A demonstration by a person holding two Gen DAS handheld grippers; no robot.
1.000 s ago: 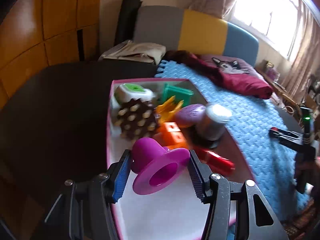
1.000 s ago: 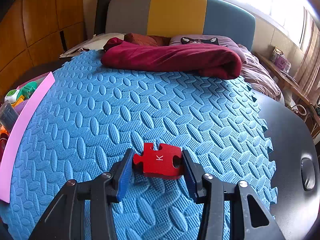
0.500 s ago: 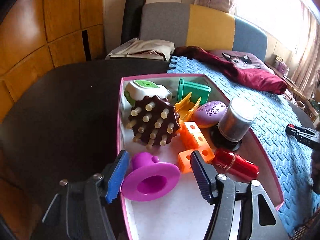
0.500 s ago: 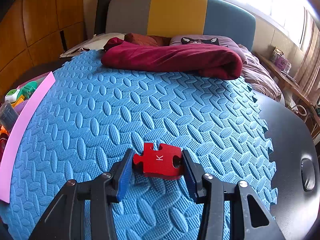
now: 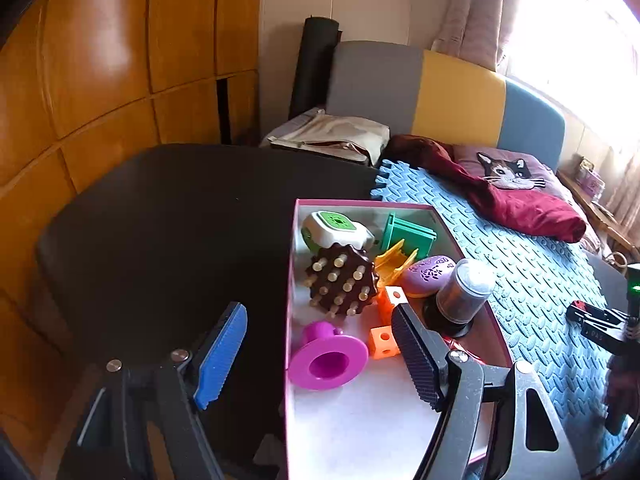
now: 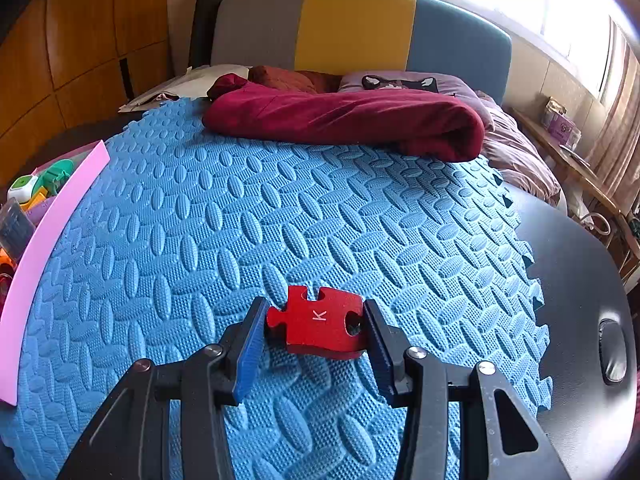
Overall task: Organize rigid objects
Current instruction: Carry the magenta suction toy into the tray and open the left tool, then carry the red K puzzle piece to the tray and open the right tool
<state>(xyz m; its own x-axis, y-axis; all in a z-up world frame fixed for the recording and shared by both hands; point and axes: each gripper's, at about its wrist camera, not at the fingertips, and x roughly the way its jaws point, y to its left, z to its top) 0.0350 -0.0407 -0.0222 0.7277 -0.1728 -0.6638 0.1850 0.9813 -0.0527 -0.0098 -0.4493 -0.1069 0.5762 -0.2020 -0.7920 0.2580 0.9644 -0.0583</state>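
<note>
The left gripper (image 5: 320, 354) is open above the pink box (image 5: 291, 264), near the purple funnel (image 5: 328, 360), while the right gripper (image 6: 314, 330) grips the red puzzle piece (image 6: 320, 324) over the blue mat (image 6: 280, 216).

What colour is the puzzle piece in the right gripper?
Red, with a white K; the puzzle piece shows best in the right wrist view.

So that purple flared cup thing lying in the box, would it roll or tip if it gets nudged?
Probably. The purple flared cup lies on its side on the smooth white floor of the pink box, so a nudge would likely roll it in an arc around its narrow end. It looks like hollow, light, stiff plastic. The orange cube beside it might stop it.
</note>
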